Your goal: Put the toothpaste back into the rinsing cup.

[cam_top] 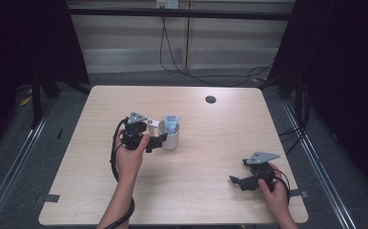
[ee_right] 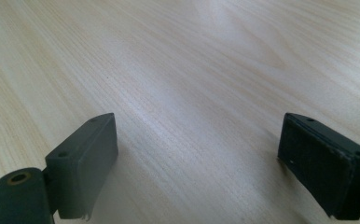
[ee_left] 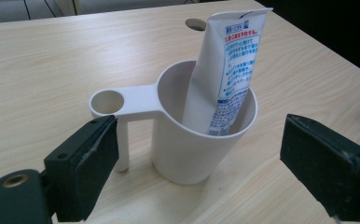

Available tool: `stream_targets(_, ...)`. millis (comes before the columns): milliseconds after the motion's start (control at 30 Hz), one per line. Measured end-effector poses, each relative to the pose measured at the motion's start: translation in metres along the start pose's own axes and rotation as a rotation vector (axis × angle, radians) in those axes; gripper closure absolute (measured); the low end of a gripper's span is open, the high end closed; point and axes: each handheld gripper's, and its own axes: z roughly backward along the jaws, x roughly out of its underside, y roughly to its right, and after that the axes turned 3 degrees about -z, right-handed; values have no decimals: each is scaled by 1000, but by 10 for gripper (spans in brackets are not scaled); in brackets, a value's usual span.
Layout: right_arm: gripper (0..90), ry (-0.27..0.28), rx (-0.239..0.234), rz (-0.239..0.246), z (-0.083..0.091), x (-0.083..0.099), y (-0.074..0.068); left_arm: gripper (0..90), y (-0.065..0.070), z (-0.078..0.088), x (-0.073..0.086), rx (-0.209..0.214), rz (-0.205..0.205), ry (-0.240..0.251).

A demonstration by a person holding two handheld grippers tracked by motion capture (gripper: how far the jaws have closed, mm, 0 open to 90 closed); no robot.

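Tongs number two on this table [cam_top: 191,200], one in each hand. We hold the left tongs [cam_top: 162,139] near the middle of the table, a little toward its left edge, and their jaws stand spread wide. In the left gripper view we see one white cup [ee_left: 201,149] between those jaws, yet neither pad presses on it: the left pad sits just beside the cup's handle post and the right pad stands apart from the cup wall. The grip is released.

We count one cup, standing upright on the wood, with one flat handle [ee_left: 122,100] that ends in a round hole and one thin post under it that reaches the table. Inside the cup leans one tube [ee_left: 229,70], white with blue print, its crimped flat end up and tilted toward the far edge of the table. In the high view the cup [cam_top: 171,138] sits just right of the left tongs.

Our right tongs [cam_top: 235,181] lie low near the front right corner of the table, well apart from the cup. Their two jaws stand spread too, with bare wood between them and nothing held.

We also count one dark round hole [cam_top: 210,99] in the table near its far edge.
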Motion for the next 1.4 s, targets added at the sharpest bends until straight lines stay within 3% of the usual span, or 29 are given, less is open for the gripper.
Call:
stream_targets(400, 114, 0, 0, 0, 0, 0, 0, 114, -6, 6, 11, 8, -16, -26)
stream_targets(1400, 114, 0, -1, 1, 0, 0, 0, 142, -25, 13, 57, -1, -20, -71)
